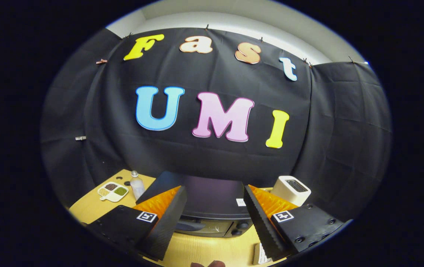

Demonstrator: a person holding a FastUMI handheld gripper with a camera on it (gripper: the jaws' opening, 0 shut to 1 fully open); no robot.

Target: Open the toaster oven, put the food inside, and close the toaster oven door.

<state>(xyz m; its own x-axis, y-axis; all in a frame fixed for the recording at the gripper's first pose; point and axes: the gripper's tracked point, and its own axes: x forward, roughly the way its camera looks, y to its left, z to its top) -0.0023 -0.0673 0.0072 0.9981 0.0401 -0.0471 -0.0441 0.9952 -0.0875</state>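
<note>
Above toaster oven point(212, 200) — tongs point(213, 217) wide, empty.

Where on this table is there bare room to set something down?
Bare wood lies between the open gripper fingers, in front of the toaster oven, and near the sectioned dish. It is crowded where the dish and bottle flank the oven, and by the white toaster.

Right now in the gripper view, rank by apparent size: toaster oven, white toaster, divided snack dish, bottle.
1. Toaster oven, by far largest, between the open gripper fingers.
2. White toaster.
3. Divided snack dish.
4. Bottle, close to the dish; unsure.
</note>
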